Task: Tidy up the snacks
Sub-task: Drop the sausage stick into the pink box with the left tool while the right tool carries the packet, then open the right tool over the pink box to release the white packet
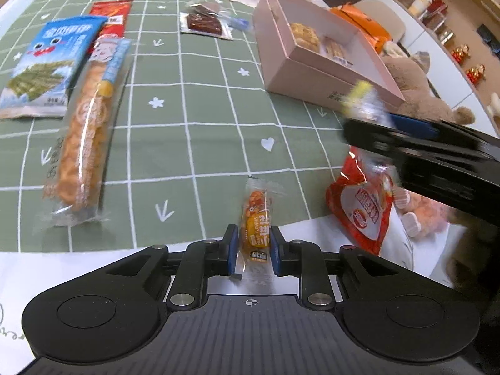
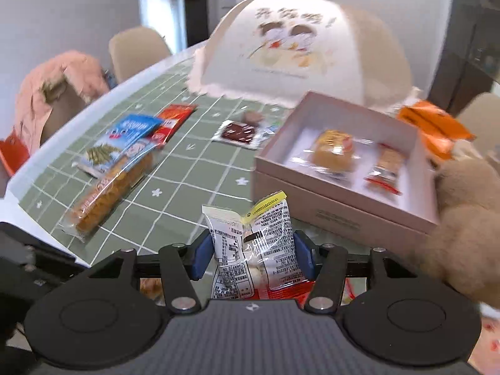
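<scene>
The left hand-held gripper (image 1: 252,247) has its blue pads pinched on a small orange-and-yellow wrapped snack bar (image 1: 257,229), gripped across its lower half so the clear crimped end points forward over the near edge of the green grid-patterned cloth (image 1: 200,100) that covers the counter. The right hand-held gripper (image 2: 252,251) is clamped on a small white crinkly packet with a yellow top edge and black print (image 2: 251,240), held upright with its printed back to the camera, apparently lifted clear for carrying. In the left view that gripper crosses the right side, blurred, just in front of the pale pink open cardboard box (image 2: 340,215). Below it lies a red-and-white snack bag (image 1: 362,206), near the counter edge and not yet gathered. The box sits just ahead of the right gripper and already holds 2 wrapped snacks, a pale square cake (image 2: 332,151) and a slim red-trimmed bar (image 2: 387,168), side by side, so it is likely the collecting place and both held items seem bound for it. Further left, a long clear-wrapped golden biscuit stick (image 1: 82,143), a blue seaweed pouch (image 1: 43,65) and a red packet (image 1: 111,15) overlap in a loose cluster. A dark brown flat sachet (image 1: 204,25) lies alone beyond the middle of the cloth. Farthest stands a white domed mesh food cover (image 2: 300,47).
</scene>
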Demonstrator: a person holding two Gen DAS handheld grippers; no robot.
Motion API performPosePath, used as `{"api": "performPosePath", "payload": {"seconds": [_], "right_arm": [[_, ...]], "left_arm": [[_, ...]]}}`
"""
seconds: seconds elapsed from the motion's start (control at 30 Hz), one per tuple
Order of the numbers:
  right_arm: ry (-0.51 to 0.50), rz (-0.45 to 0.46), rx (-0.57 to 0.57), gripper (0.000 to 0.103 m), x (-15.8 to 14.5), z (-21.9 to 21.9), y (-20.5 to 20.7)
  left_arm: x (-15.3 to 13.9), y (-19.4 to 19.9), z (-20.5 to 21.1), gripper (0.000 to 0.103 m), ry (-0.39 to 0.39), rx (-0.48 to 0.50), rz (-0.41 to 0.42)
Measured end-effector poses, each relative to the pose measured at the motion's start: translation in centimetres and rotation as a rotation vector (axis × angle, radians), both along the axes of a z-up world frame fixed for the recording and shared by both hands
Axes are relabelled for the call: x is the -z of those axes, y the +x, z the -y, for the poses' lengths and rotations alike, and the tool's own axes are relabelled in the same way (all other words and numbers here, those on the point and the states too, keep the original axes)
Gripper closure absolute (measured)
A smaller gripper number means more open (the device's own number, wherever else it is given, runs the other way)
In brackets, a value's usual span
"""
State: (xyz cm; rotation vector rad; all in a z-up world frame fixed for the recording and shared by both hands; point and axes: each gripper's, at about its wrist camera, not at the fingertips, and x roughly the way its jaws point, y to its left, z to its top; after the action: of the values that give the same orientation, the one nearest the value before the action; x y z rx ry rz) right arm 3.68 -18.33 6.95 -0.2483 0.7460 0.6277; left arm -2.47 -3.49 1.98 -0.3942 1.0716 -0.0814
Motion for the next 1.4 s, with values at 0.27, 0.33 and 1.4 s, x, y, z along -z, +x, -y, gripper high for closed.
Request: {"api": "performPosePath", "payload": {"seconds": [0.27,0.33,1.4], "right_arm": [[0.063,0.015,0.234,0.048,-2.4,7.7,-1.1],[0.074,0.027,0.264,0.048,-2.9,8.8,-1.2],[0.111,0.001,0.126,0.026,-6.3,-1.0,13.1]], "left_arm": [[-9.9,4.0,2.4,0.080,-0.002,0.090,0.318],[-13.4,6.4,3.2,0.079,0.009,0.106,0.423],[-4.6,1.3,-6.8,0.074,0.057,-0.122,0.134]]}}
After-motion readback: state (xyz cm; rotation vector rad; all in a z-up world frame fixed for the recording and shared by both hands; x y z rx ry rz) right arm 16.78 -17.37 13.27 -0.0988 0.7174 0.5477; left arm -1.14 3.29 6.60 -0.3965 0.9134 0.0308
